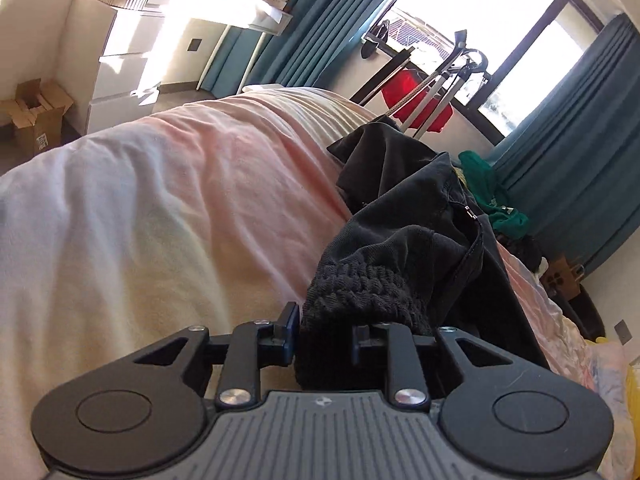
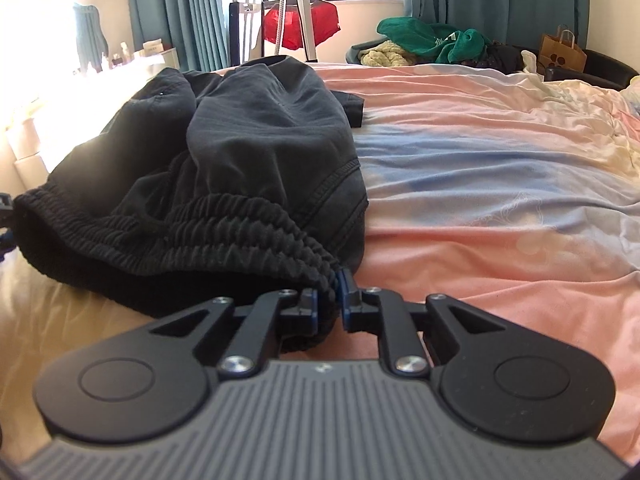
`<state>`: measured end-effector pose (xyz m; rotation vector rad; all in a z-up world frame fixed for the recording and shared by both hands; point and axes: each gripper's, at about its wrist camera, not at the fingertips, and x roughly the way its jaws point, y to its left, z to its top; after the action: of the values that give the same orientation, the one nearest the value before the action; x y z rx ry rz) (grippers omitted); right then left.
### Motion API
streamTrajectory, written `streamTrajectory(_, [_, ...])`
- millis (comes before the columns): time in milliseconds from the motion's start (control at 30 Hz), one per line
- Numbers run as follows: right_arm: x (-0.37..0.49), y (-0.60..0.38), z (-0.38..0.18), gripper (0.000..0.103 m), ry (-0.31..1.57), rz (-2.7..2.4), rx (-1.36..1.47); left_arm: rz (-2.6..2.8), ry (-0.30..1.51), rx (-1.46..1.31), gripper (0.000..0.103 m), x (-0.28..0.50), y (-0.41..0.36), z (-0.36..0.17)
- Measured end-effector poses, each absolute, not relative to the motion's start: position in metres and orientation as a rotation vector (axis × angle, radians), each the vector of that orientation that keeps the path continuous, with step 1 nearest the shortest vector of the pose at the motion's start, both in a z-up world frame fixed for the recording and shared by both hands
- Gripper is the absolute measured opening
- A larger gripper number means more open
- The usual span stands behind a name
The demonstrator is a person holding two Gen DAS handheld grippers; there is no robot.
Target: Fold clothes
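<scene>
Your black shorts [image 2: 240,152] lie crumpled on the bed [image 2: 500,184], on its pink and pale blue sheet, with the gathered elastic waistband [image 2: 248,224] turned toward you and the legs trailing away toward the window. Your right hand-held gripper [image 2: 330,304] is clenched on the right end of that waistband, the ribbed cloth pinched between its blue-edged pads. Your left hand-held gripper [image 1: 324,334] stands at the other end of the waistband [image 1: 360,288]: a thick bunch of the ribbed elastic fills the gap between its fingers, and they appear to press on it from both sides, so it is grasping the waistband too. In the left wrist view the shorts [image 1: 408,208] rise in a heap ahead of the gripper, with a zip pull showing on the fabric. Beyond the bed, a pile with a green garment [image 2: 436,40] sits at the far edge, near a brown paper bag [image 2: 560,52], and something red [image 2: 300,24] hangs by the teal curtains [image 2: 192,12]
</scene>
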<state>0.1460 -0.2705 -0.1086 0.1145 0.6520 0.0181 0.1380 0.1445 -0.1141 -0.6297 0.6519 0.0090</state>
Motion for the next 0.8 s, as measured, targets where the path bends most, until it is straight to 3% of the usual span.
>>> streamTrajectory(33, [0.146,-0.271,-0.108,0.018,0.653,0.015,0.118,-0.001,0.664,-0.678,0.043,0.133,0.147,-0.115])
streamTrajectory(200, [0.144,-0.277,-0.109,0.050,0.671,-0.024,0.131,-0.091,0.697,-0.959,0.065,0.104,0.157,-0.122])
streamTrajectory(333, [0.145,-0.283,-0.110,0.051,0.686,-0.040,0.162,-0.212,0.692,-1.206,0.076,0.100,0.160,-0.140])
streamTrajectory(500, [0.148,-0.283,-0.114,0.049,0.683,-0.012,0.190,-0.210,0.666,-1.374,0.080,0.127,0.160,-0.164])
streamTrajectory(567, [0.150,-0.279,-0.114,0.043,0.671,-0.004,0.164,-0.200,0.628,-1.388,0.080,0.138,0.161,-0.166])
streamTrajectory(600, [0.152,-0.277,-0.114,0.031,0.665,0.000,0.151,-0.205,0.603,-1.397,0.080,0.145,0.161,-0.166])
streamTrajectory(700, [0.155,-0.272,-0.117,0.018,0.662,0.005,0.149,-0.211,0.560,-1.410,0.074,0.166,0.160,-0.166])
streamTrajectory(800, [0.155,-0.268,-0.118,0.015,0.667,0.019,0.160,-0.166,0.568,-1.332,0.041,0.184,0.156,-0.162])
